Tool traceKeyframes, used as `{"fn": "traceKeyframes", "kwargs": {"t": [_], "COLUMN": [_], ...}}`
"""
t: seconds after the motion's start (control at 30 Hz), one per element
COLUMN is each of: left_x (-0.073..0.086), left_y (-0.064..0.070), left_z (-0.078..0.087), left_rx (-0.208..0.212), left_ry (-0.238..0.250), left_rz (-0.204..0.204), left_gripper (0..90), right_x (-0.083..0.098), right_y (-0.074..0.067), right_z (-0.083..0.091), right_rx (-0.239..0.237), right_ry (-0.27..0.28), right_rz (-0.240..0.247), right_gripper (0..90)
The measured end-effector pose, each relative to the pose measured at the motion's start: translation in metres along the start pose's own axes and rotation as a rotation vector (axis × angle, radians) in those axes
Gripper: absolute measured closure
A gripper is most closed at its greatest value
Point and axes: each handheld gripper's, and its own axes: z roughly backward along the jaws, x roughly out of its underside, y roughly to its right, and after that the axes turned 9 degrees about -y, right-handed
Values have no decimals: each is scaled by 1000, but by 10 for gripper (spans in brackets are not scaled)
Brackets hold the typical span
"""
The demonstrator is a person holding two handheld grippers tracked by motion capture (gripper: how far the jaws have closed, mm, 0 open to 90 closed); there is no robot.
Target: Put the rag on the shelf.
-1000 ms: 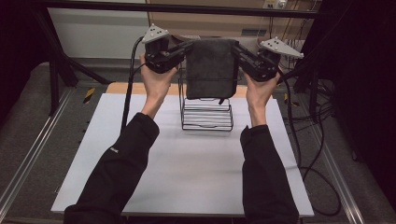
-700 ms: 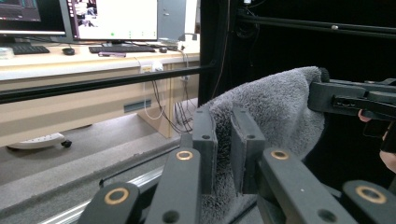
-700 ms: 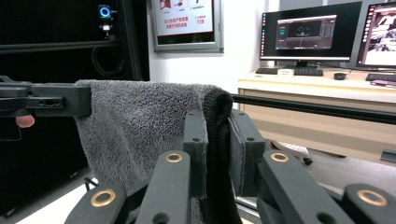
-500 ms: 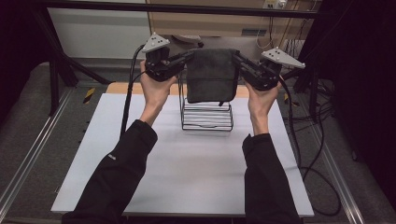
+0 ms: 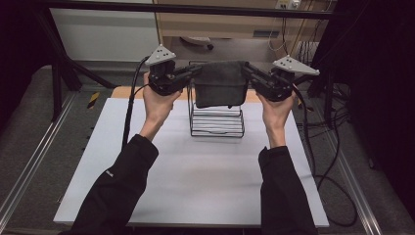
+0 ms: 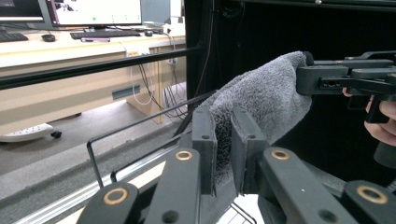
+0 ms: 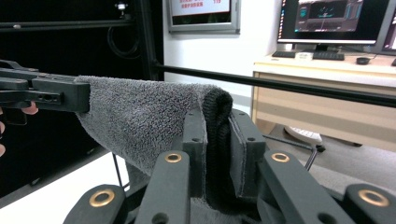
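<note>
- A dark grey towel [image 5: 219, 84] hangs stretched between the two grippers, directly above the black wire rack [image 5: 216, 119], which serves as the landmark here.
- The left gripper [image 5: 192, 74] is up and to the left of the rack; its fingers [image 6: 204, 140] are nearly closed and pinch the towel's left top edge, with the cloth squeezed between the pads in the left gripper view.
- The right gripper [image 5: 248, 71] is up and to the right of the rack; its fingers [image 7: 244, 144] are likewise nearly closed, clamped on a folded bunch of the towel's right top edge.
- The towel's top edge runs about level from one gripper to the other, above the rack's upper rim; its lower hem drapes down in front of the rack's upper part. Whether the hem touches the wires I cannot tell.
- The rack stands on the white surface [image 5: 195, 181], toward its far edge and about midway across.
- The person's left hand [image 5: 157, 100] is left of the rack and the right hand [image 5: 277, 110] right of it, both raised above the surface.
</note>
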Motion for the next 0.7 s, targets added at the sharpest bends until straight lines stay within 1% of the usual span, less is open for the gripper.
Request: {"fn": "traceKeyframes", "kwargs": {"t": [0.1,0.23,0.37,0.47,0.57,0.63,0.7], "left_x": [2,7,14,17,17,14,10], "left_y": [3,6,8,9,9,9,8], "left_z": [1,3,4,4,6,10,14], "left_rx": [2,12,16,22,27,30,24], "left_ry": [-19,-47,-71,-83,-104,-120,-127], "left_rz": [-1,7,11,24,35,38,38], "left_gripper": [808,800,793,785,766,739,734], "right_x": [2,6,12,15,18,20,21], "right_y": [0,0,0,-1,-1,-1,-1], "right_z": [2,5,8,9,9,10,10], "right_rx": [-11,-41,-60,-70,-76,-78,-81], "right_ry": [-18,-41,-58,-69,-70,-68,-65], "right_rz": [6,-1,13,20,22,23,24], "right_gripper": [785,782,780,780,779,779,777]}}
